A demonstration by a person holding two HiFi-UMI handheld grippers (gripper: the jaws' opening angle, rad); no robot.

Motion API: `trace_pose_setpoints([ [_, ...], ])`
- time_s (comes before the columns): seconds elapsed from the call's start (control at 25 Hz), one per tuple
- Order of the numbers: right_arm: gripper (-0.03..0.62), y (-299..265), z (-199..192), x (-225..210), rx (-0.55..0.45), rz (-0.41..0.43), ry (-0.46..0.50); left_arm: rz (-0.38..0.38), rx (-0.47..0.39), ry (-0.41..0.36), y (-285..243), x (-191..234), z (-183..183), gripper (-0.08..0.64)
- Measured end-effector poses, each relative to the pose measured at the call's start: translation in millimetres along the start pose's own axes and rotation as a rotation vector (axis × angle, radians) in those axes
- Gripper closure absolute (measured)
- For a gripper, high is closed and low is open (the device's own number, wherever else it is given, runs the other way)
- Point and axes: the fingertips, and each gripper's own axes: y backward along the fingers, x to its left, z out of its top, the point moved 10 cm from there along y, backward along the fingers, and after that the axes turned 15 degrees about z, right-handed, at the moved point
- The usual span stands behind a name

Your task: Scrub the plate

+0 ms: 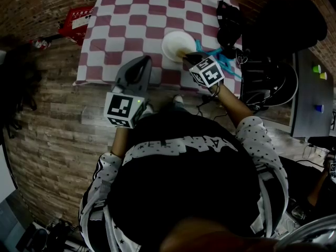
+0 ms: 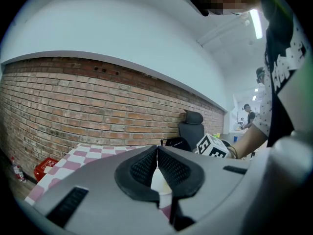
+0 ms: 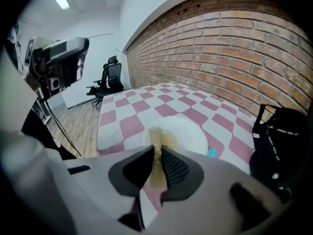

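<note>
**Asker:** What's laid out in front of you?

**Me:** A table under a red-and-white checked cloth [image 1: 131, 20]. The white plate [image 1: 172, 42] lies flat on it, toward my right side and near the front edge.

**Asker:** How do you expect the plate to handle?

**Me:** I'd judge it stiff and smooth, probably slick once wet. If it's ceramic it could chip, though I can't tell the material. It sits loose on the cloth, so hard scrubbing may skate it about. I'd steady it at the rim on the near-left side, pressing down rather than pinching.

**Asker:** And the scrubber?

**Me:** It's a thin yellow-brown pad [image 3: 156, 138] — soft, by the look of it, so it should flex under pressure.

**Asker:** Your claws?

**Me:** My right gripper [image 3: 159, 153] is clenched on that pad. The pad's free end reaches over the near part of the plate and seems to rest on it. My left gripper [image 2: 157, 148] has its jaws closed tip to tip with nothing between them. It hovers by the table's front edge, apart from the plate.
</note>
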Motion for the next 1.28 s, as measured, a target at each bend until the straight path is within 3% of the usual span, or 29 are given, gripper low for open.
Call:
trace_pose_setpoints([
  [0.24, 0.54, 29.5, 19.0, -9.7, -0.184, -0.084, -0.043, -0.013, -0.001, -0.006, 3.9, 5.2, -1.0, 0.546],
  [0.6, 0.54, 63.3, 44.8, 23.6, -0.436, -0.157, -0.047, -0.072, -0.009, -0.02, 6.2, 15.9, 1.7, 0.546],
  [1.28, 0.54, 82.8, 44.9, 107.9, -0.602, -0.281, -0.108, -0.273, 0.022, -0.075, 20.0, 40.0, -13.2, 0.546],
])
